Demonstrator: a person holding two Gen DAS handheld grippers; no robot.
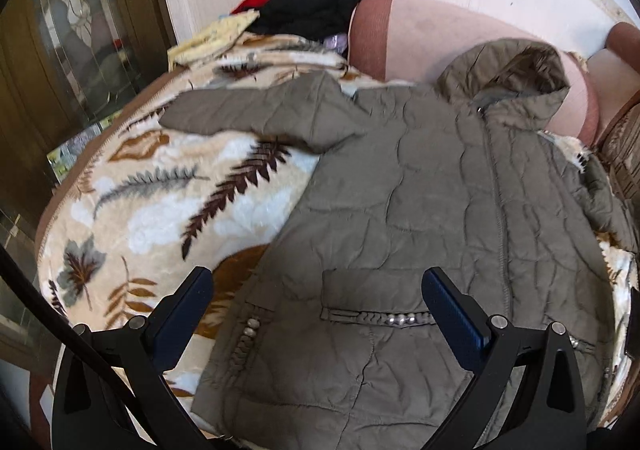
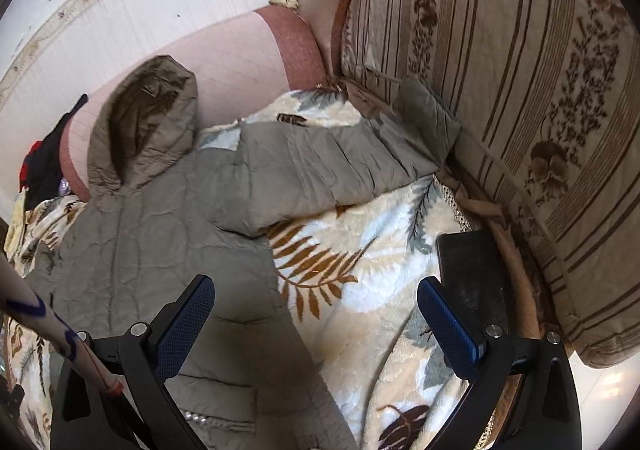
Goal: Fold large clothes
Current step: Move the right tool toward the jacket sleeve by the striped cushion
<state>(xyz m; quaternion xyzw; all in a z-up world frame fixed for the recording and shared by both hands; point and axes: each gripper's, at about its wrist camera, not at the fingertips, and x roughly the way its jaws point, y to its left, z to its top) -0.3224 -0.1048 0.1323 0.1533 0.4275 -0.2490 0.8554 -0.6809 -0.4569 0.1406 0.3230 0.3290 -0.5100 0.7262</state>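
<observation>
Left wrist view: the left gripper [image 1: 318, 314] hangs wide open and empty over the lower front of the quilted jacket [image 1: 420, 210], which lies spread flat, zipped, on the leaf-print blanket [image 1: 160, 210]; ahead and to its left one sleeve [image 1: 256, 114] stretches out. The right gripper [image 2: 316, 316] is also wide and empty — the other sleeve [image 2: 340, 166] lies ahead. The jacket looks puffy, soft, likely slippery; pinching a cuff or hem edge seems best.

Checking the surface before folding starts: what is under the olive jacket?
The olive jacket lies flat on a leaf-patterned blanket, which shows around its body and both sleeves. Its hood rests against a pink cushion. Anything beneath the jacket itself is covered.
</observation>
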